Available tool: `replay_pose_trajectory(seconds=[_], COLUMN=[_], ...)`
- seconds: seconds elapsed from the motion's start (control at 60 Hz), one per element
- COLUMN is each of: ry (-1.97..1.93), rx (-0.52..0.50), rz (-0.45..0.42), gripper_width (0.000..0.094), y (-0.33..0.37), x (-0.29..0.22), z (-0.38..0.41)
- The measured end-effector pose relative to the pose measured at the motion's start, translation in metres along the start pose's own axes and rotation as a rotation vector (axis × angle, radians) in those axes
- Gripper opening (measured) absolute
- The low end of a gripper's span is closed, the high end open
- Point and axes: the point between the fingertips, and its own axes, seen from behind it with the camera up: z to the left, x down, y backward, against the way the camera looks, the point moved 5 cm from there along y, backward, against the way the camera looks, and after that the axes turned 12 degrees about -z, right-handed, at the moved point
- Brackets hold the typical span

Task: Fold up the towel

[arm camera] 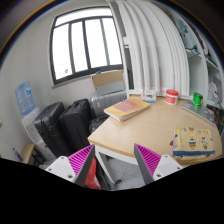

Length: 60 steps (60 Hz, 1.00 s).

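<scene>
Towel cannot be made out anywhere; the hand-held gripper (pixel 117 160) hangs open and empty before the wooden tabletop (pixel 150 122), which lies just ahead, carrying books (pixel 127 107) and cups.

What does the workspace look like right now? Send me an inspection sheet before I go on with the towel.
Surface: light wooden table, beyond the fingers, mostly bare.
Job's things: no towel seen in this view.
Clutter: pinkish flat book-like stack at the table's far corner; red cylindrical container and green cup along the far edge; yellowish patterned flat item at the near edge.
Gripper: two-finger gripper open, magenta pads apart, nothing between them, held off the table.
Cables: nothing seen.
Surroundings: large window, white curtain, white radiator, two dark suitcases, water dispenser, cardboard box.
</scene>
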Motion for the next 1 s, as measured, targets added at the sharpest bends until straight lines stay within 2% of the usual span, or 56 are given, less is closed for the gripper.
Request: replay_pose_trajectory(seconds=[0.133, 0.4, 0.567, 0.617, 0.633, 0.7, 0.733, 0.767, 0.833, 1.0], ry=[0.029, 0.107, 0.154, 0.157, 0.151, 0.111, 0.093, 0.118, 0.125, 0.077], rx=[0.067, 0.322, 0.441, 0.452, 0.438, 0.361, 0.361, 0.389, 0.409, 0.358], rz=[-0.008, -0.010, 0.046, 0.082, 0.051, 0.022, 0.010, 0.008, -0.011, -0.011], gripper_width=[0.0809, 0.0809, 0.0785, 0.0717, 0.0653, 0.0345, 0.0233, 0.0080, 0.0047, 0.0032], y=[-0.001, -0.026, -0.044, -0.045, -0.049, -0.055, -0.054, -0.051, -0.051, -0.047], x=[0.000, -0.002, 0.014, 0.024, 0.020, 0.027, 0.028, 0.028, 0.027, 0.020], z=[-0.038, -0.169, -0.233, -0.242, -0.241, -0.236, -0.240, -0.249, -0.251, -0.247])
